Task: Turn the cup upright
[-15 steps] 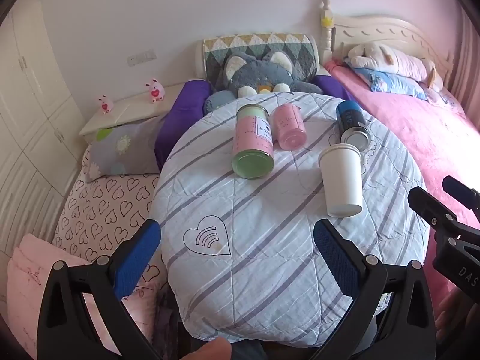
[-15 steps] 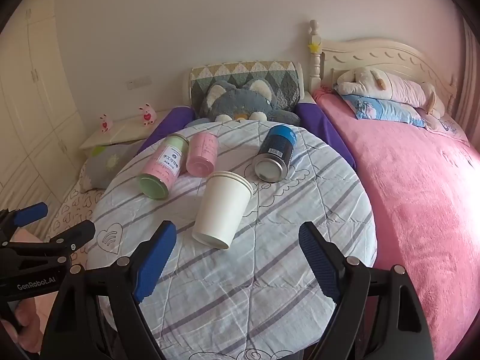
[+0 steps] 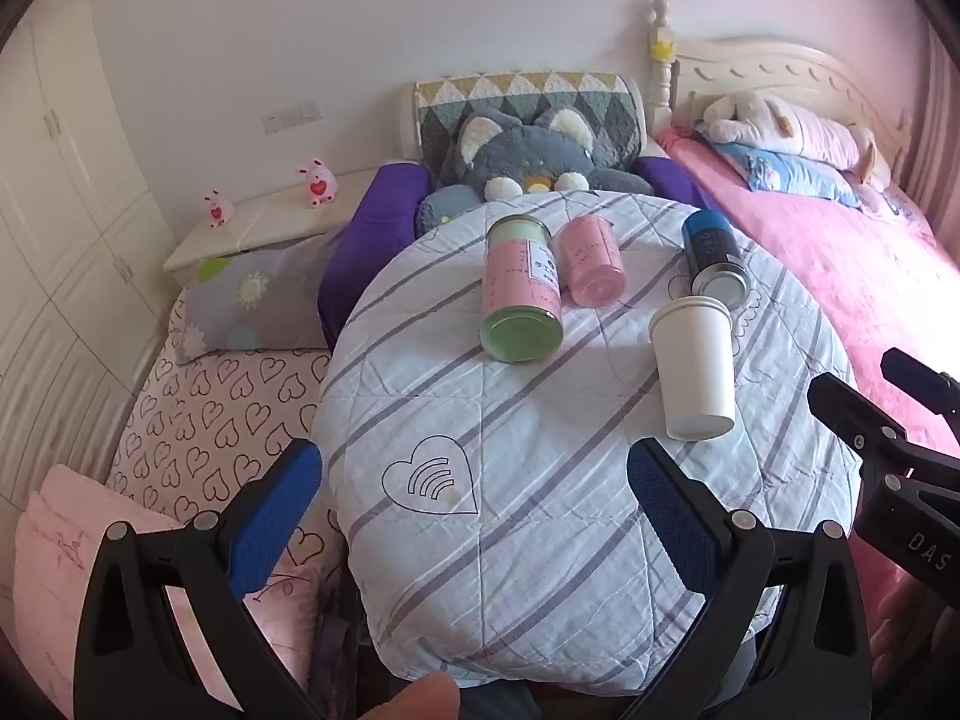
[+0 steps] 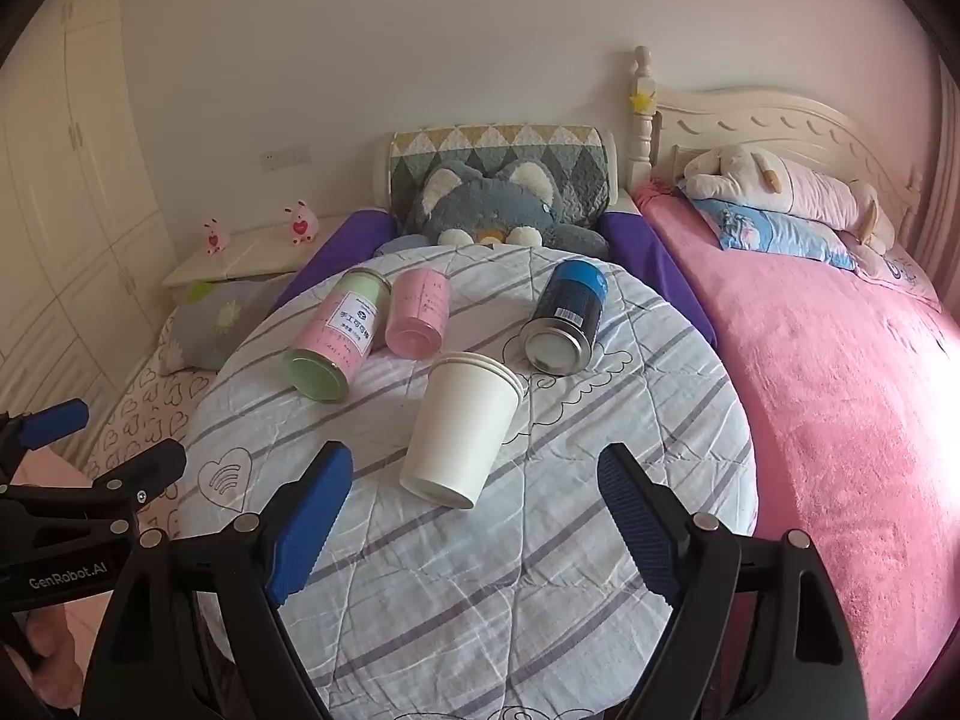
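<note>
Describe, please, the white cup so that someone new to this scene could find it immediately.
Start at the round table under the striped quilt, beside the pink bed. Four containers lie on their sides there; the white paper cup lies nearest the right gripper. It alone is plain white, tapered and unlabelled, unlike the pink-and-green can, pink cup and blue can.

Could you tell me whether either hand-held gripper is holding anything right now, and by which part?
Nothing is held. The left hand-held gripper and right hand-held gripper are both open, short of the white paper cup lying on its side.
</note>
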Motion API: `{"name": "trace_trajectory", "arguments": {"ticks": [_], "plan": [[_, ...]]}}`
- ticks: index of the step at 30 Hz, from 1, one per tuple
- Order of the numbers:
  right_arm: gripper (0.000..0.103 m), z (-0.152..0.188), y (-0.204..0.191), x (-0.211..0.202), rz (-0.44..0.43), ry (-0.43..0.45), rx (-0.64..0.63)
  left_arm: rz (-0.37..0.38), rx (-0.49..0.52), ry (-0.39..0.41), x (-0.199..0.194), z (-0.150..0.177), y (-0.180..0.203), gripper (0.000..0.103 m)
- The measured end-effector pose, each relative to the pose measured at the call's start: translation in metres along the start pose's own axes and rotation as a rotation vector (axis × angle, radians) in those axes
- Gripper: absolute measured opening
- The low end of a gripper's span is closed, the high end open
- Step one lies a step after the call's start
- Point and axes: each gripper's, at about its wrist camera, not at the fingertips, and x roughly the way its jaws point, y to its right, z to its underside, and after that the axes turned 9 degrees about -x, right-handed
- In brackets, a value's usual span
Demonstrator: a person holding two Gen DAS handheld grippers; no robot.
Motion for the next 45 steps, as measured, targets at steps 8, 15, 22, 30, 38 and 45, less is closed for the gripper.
{"name": "trace_trajectory", "arguments": {"ticks": [8, 15, 22, 30, 38, 45], "plan": [[0.085, -0.006, -0.006, -0.001, 0.010, 0.002, -0.019, 0.003, -0.013, 0.005, -0.002, -0.001, -0.004, 0.103], [0.085, -0.009, -0.009, 0.005, 0.013, -0.009, -0.031, -0.001, -0.025, 0.002, 0.000, -0.002, -0.008, 0.103], [0.085, -0.011, -0.013, 0.005, 0.013, -0.006, -0.040, 0.001, -0.025, 0.010, 0.000, -0.003, -0.011, 0.103], [0.085, -0.011, -0.013, 0.006, 0.015, -0.008, -0.041, 0.001, -0.025, 0.010, -0.001, -0.002, -0.010, 0.103], [0.085, -0.011, -0.012, 0.008, 0.013, -0.017, -0.041, -0.002, -0.029, 0.009, 0.000, -0.003, -0.013, 0.103], [0.085, -0.015, -0.014, 0.022, 0.000, -0.043, -0.043, -0.002, -0.035, -0.002, 0.008, -0.006, -0.018, 0.103]]}}
